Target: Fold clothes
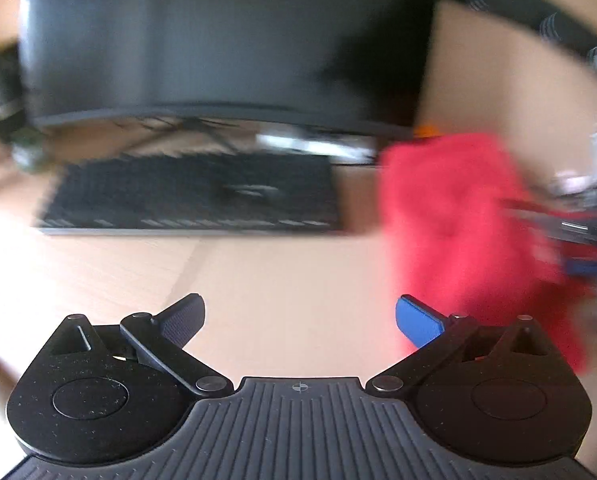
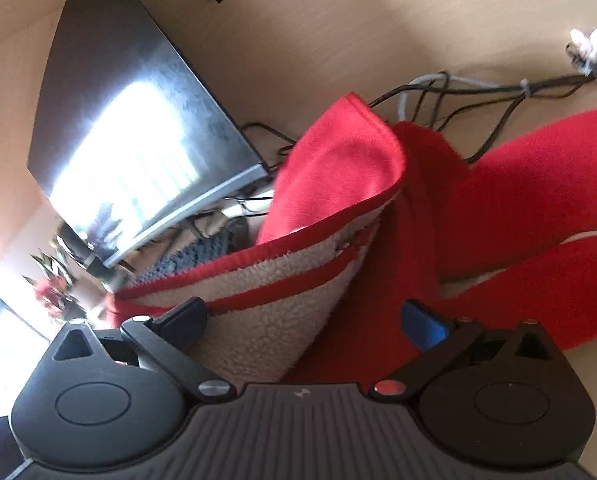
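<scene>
Left gripper (image 1: 300, 320): wide apart, holding nothing; hovers low over bare desk (image 1: 258, 272), fingers aimed toward keyboard (image 1: 190, 192) and monitor (image 1: 186, 48); view badly blurred.

Right gripper (image 2: 304, 320): wide apart too; fleece lies in the gap and against the left finger (image 2: 186, 316), but no pinch on it.

Garment (image 2: 518, 208): red fleece with cream pile lining (image 2: 258, 300), heaped on the desk to the right of the keyboard; seen from the left wrist as a red blur (image 1: 458, 220) beside the blue pad.

Lie of cloth: bunched, not flat; one red flap (image 2: 338, 168) stands up and curls over, lining turned outward along a red-trimmed hem; another red length runs off to the right.

Why held so: probably both sets of fingers spread ready for an edge, the right already nosed into the heap, the left clear of it.

Stage: no neat fold visible; fits either a garment awaiting flattening or one mid-fold.

Hazard: cables (image 2: 478, 96) just behind the fleece, likely to snag if cloth is dragged back.
</scene>
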### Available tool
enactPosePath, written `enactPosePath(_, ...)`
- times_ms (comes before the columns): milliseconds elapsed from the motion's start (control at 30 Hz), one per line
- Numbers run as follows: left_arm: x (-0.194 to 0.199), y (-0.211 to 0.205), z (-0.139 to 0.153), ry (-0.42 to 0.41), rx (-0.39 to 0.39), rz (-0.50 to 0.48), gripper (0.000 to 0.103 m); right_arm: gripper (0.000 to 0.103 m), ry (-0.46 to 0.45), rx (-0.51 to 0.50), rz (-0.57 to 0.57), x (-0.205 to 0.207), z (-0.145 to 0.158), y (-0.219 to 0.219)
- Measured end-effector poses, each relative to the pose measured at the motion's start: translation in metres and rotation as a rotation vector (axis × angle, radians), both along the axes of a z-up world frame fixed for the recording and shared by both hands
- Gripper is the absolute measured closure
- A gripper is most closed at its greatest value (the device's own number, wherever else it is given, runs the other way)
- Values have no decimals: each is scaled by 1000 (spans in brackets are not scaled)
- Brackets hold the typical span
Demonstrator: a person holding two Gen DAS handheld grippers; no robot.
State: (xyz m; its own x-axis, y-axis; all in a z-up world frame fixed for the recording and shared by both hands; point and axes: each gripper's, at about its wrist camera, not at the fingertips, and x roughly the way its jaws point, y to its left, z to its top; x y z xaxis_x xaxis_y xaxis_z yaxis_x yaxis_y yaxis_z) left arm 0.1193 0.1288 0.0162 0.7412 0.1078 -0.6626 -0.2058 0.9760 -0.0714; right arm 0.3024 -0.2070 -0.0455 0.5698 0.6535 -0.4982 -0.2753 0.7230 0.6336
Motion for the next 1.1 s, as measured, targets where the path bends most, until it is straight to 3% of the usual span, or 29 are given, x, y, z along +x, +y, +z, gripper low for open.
enactPosePath(133,-36,8,13,-87,-55,-96,0,0,91,98,110,20,-5,45)
enactPosePath(400,-84,40,58,-291,-121,-197,0,0,19,-215,447,4,-30,228)
enactPosePath(500,-79,47,72,-333,-158,-249,0,0,-142,-388,571,-30,-25,269)
enactPosePath(733,-29,51,89,-355,-326,-445,0,0,-190,-414,483,-56,-1,206)
enactPosePath(833,13,39,78,-332,-325,-512,0,0,-210,-425,445,-68,9,179)
enactPosePath(1033,110,25,13,-149,-403,-574,0,0,-251,-445,369,-91,29,125)
enactPosePath(1067,127,23,-3,-93,-397,-566,0,0,-248,-447,318,-93,32,111)
enactPosePath(1100,137,21,-15,-52,-385,-557,0,0,-223,-448,190,-89,34,89)
